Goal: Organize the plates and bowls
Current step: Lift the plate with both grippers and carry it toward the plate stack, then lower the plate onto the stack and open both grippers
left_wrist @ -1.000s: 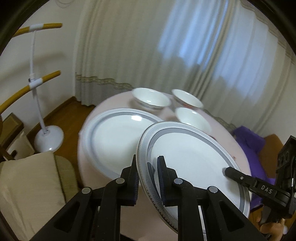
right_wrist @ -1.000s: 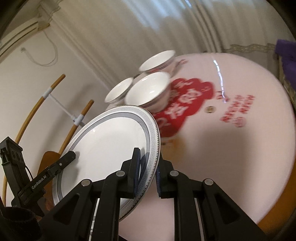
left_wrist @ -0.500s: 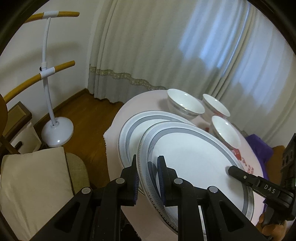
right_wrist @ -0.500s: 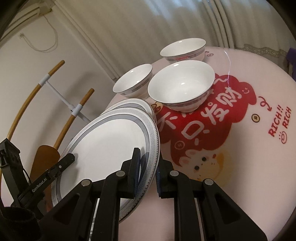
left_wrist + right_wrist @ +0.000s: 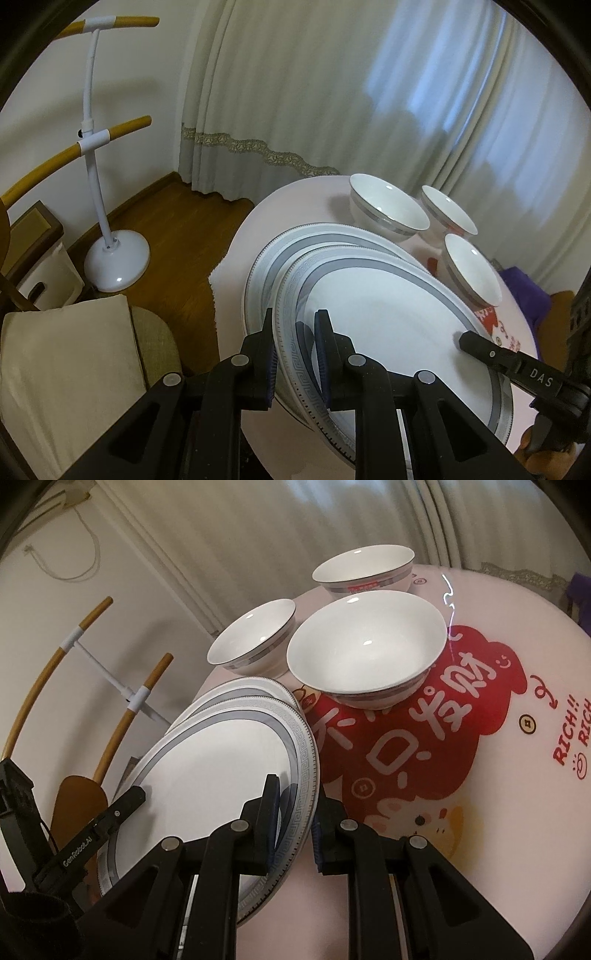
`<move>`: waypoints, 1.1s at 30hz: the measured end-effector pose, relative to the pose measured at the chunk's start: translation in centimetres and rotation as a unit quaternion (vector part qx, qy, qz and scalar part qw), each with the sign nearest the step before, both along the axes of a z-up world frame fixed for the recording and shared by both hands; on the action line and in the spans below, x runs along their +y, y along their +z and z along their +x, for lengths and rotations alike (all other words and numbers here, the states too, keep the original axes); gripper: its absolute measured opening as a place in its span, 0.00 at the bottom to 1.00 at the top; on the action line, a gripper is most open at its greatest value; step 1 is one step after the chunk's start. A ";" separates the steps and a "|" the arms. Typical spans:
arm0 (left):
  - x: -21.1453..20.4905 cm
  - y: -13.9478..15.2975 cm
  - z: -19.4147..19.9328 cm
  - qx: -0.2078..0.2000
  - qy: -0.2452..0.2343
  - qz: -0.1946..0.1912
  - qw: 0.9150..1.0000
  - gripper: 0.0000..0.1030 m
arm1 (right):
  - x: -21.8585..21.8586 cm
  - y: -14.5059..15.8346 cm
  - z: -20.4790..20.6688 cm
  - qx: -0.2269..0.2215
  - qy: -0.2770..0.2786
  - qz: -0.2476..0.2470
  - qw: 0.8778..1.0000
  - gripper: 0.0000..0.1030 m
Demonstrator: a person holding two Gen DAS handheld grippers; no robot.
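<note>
Both grippers hold one white plate with a grey patterned rim [image 5: 388, 325], also in the right wrist view [image 5: 214, 768]. My left gripper [image 5: 295, 350] is shut on its near rim; my right gripper [image 5: 295, 812] is shut on the opposite rim. The held plate hovers just above a matching second plate [image 5: 295, 240] lying on the round table [image 5: 498, 812], which also shows in the right wrist view [image 5: 236, 686]. Three white bowls stand beyond: a large one [image 5: 365, 646] and two smaller ones [image 5: 255, 638] [image 5: 364, 568].
The table has a pink cloth with a red cartoon print [image 5: 436, 720]. A white floor stand with wooden arms [image 5: 107, 236] and a beige cushioned seat [image 5: 66, 369] stand left of the table. Curtains [image 5: 332, 92] hang behind.
Both grippers have carried the held plate over the second plate, so it now overlaps most of it, and it sits lower.
</note>
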State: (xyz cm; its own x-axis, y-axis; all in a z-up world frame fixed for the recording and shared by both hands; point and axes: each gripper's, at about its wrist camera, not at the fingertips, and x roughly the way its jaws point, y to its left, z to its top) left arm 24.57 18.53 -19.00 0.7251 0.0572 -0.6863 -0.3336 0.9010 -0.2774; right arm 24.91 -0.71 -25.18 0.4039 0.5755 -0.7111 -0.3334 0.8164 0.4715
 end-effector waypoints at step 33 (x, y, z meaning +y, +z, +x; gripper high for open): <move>0.0 -1.6 1.8 -0.009 -0.015 0.075 0.997 0.18 | 1.4 -2.1 1.7 0.015 0.011 0.033 0.999 0.22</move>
